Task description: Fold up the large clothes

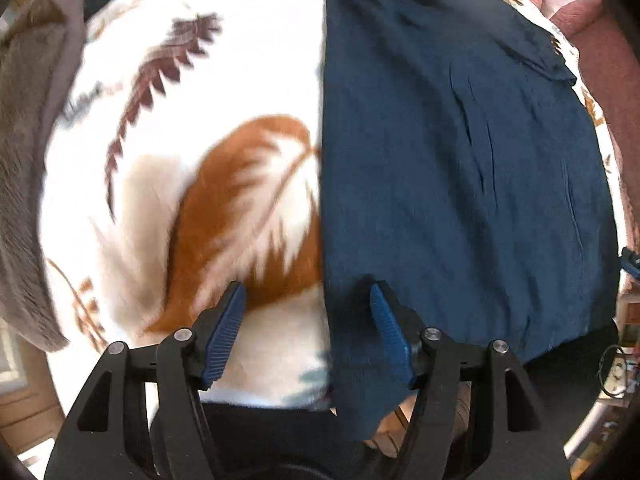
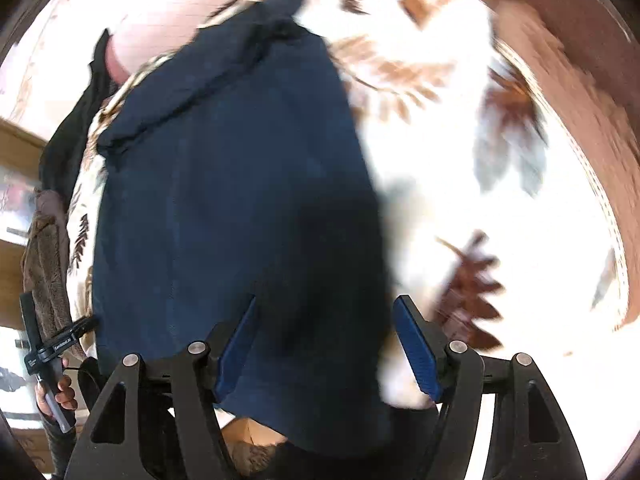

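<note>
A large dark blue garment (image 1: 460, 168) lies flat on a white blanket with brown leaf print (image 1: 192, 152). Its straight left edge runs down the middle of the left wrist view. My left gripper (image 1: 308, 294) is open and empty, hovering over that edge near the garment's lower corner. In the right wrist view the same blue garment (image 2: 224, 200) fills the left and middle, its right edge blurred. My right gripper (image 2: 326, 306) is open and empty, above the garment's right edge near its lower end. The folded top of the garment (image 2: 208, 76) lies far from me.
A grey-brown fuzzy cloth (image 1: 28, 152) lies at the left of the blanket. A reddish-brown padded edge (image 2: 580, 92) borders the blanket (image 2: 460, 184) on the right. The person's hand on the other gripper's handle (image 2: 48, 364) shows at the lower left of the right wrist view.
</note>
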Demonstrator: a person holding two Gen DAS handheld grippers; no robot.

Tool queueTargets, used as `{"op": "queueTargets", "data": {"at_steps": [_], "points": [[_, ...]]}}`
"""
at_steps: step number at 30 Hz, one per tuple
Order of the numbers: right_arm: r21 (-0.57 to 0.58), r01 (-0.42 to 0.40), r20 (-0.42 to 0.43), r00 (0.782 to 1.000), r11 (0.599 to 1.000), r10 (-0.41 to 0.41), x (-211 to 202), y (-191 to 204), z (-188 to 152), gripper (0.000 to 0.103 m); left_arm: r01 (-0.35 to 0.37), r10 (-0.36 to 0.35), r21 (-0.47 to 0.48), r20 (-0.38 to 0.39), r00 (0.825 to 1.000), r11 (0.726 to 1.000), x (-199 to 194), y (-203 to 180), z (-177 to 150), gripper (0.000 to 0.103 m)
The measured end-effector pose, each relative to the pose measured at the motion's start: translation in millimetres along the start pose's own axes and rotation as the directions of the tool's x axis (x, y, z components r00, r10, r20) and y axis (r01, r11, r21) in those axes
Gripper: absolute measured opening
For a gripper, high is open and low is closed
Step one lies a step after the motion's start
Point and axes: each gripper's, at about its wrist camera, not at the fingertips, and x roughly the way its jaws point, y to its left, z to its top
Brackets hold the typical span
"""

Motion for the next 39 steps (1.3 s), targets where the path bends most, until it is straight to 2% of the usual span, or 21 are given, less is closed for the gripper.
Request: {"op": "queueTargets", "data": {"at_steps": [2,3,5,7,10,12,13,15,17,18,20,22,25,26,28,29,30,32,34,35,39], "points": [[0.017,-0.031,-0.022,0.999,0.999,0.031,6,-13,-9,0.072,0.055,-0.055,-0.017,-0.029,0.998,0.998,8,1,-9,0.065],[0.024,-0.082,-0.04,0.996,0.996,0.083,12,-17,-15,0.072,0.089,-0.089,-0.026,-0.038,0.995,0.996,11,-1,-13,0.073],[0.02,-0.154,-0.068,0.986,0.988,0.155,21,-16,-23,0.072,0.121,-0.122,-0.029,-0.038,0.992,0.992,12,-4,-18,0.079],[-0.03,-0.213,-0.08,0.974,0.977,0.21,27,-10,-31,0.071,0.152,-0.154,-0.032,-0.05,0.987,0.988,14,-11,-24,0.079],[-0.071,-0.222,-0.065,0.974,0.972,0.218,26,-8,-34,0.071,0.192,-0.193,-0.031,-0.067,0.979,0.981,17,-28,-35,0.079],[-0.071,-0.216,-0.065,0.975,0.974,0.212,28,-10,-34,0.061,0.177,-0.177,-0.014,-0.06,0.982,0.984,17,-36,-45,0.079],[-0.079,-0.201,-0.063,0.979,0.976,0.196,27,-11,-34,0.056,0.177,-0.178,-0.01,-0.059,0.982,0.984,13,-44,-48,0.074],[-0.115,-0.179,-0.06,0.983,0.977,0.173,19,-16,-38,0.03,0.166,-0.165,0.007,-0.063,0.984,0.986,11,-53,-47,0.033],[-0.166,-0.18,-0.054,0.983,0.97,0.173,13,-15,-42,0.019,0.176,-0.174,0.036,-0.054,0.983,0.984,7,-58,-53,0.01],[-0.192,-0.185,-0.058,0.982,0.964,0.177,9,-13,-44,0.005,0.181,-0.179,0.038,-0.051,0.983,0.983,3,-62,-56,0.006],[-0.212,-0.229,-0.042,0.973,0.95,0.225,-2,-9,-45,0.005,0.189,-0.188,0.045,-0.027,0.982,0.981,-3,-65,-60,0.005],[-0.204,-0.26,-0.032,0.965,0.944,0.259,-6,-10,-43,0.007,0.221,-0.221,0.02,-0.026,0.975,0.975,-2,-64,-57,0.005],[-0.151,-0.245,-0.07,0.969,0.958,0.236,10,-18,-38,0.013,0.234,-0.234,0.004,-0.051,0.971,0.972,7,-56,-52,0.01],[-0.135,-0.24,-0.085,0.969,0.961,0.23,17,-21,-37,0.016,0.238,-0.238,-0.002,-0.054,0.97,0.971,4,-45,-41,0.015],[-0.1,-0.267,-0.101,0.961,0.959,0.257,25,-22,-36,0.024,0.252,-0.253,-0.016,-0.073,0.965,0.968,7,-46,-41,0.036],[-0.092,-0.28,-0.104,0.957,0.955,0.271,26,-22,-38,0.03,0.262,-0.264,-0.024,-0.081,0.961,0.965,10,-45,-40,0.056],[-0.088,-0.297,-0.104,0.952,0.951,0.288,27,-21,-38,0.037,0.277,-0.279,-0.032,-0.088,0.956,0.96,14,-47,-40,0.061],[-0.109,-0.285,-0.101,0.956,0.952,0.275,29,-12,-42,0.036,0.256,-0.257,-0.022,-0.085,0.963,0.966,15,-49,-37,0.06],[-0.169,-0.267,-0.087,0.963,0.949,0.256,22,-5,-45,0.013,0.237,-0.235,0.016,-0.074,0.969,0.971,10,-57,-33,0.025],[-0.179,-0.277,-0.085,0.96,0.944,0.266,18,-5,-44,0.007,0.247,-0.244,0.027,-0.077,0.967,0.969,8,-59,-32,0.01],[-0.222,-0.335,-0.031,0.941,0.916,0.337,-5,5,-43,0.006,0.35,-0.35,-0.007,-0.047,0.935,0.937,-15,-51,-29,0.008]]}}
